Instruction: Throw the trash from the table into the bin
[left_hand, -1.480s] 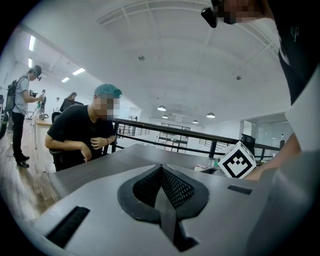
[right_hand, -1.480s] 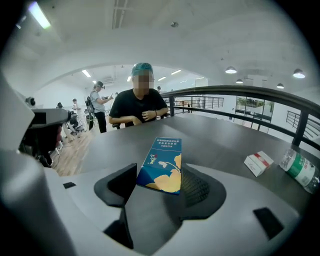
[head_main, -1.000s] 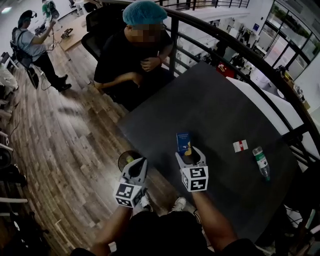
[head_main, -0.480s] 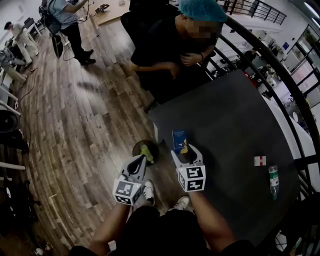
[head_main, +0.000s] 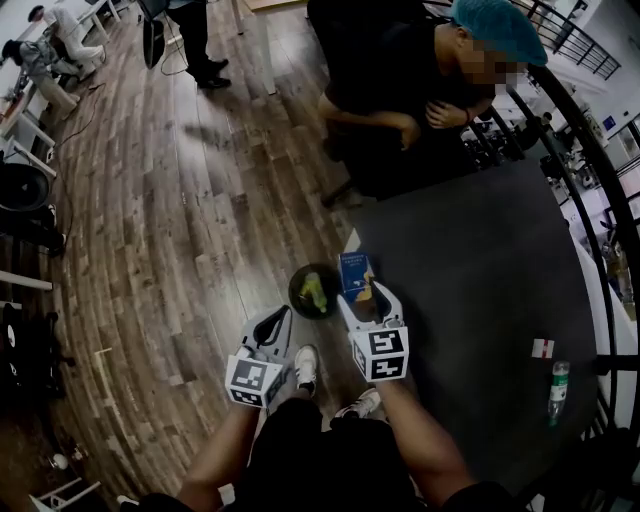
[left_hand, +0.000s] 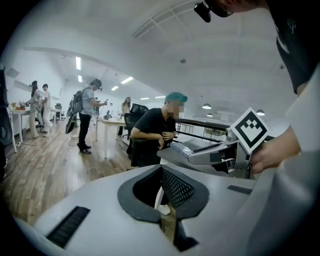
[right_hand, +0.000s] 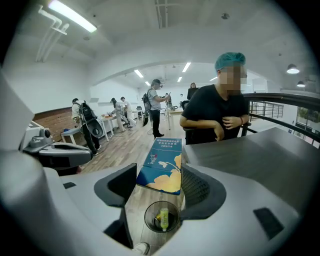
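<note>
My right gripper (head_main: 362, 290) is shut on a blue carton (head_main: 353, 272) with a yellow pattern, holding it just off the dark table's (head_main: 480, 290) left corner. In the right gripper view the carton (right_hand: 162, 162) lies between the pads (right_hand: 197, 187), and the round black bin (right_hand: 147, 216) stands on the floor straight below, with a yellow-green item inside. In the head view the bin (head_main: 297, 281) is just left of the carton. Nothing is in my left gripper (head_main: 275, 325), which is shut and hangs over the wooden floor left of the bin; its jaws meet in the left gripper view (left_hand: 162, 192).
A small white and red packet (head_main: 543, 348) and a plastic bottle (head_main: 557, 390) lie on the table's right side. A person in a teal cap (head_main: 440, 90) sits at the table's far edge. A black railing (head_main: 590, 190) curves behind the table. My shoes (head_main: 307, 368) are beside the bin.
Both grippers have moved left, from over the table's edge to beside the bin. The blue carton has travelled with the right gripper. The bin now sits between the two grippers.
</note>
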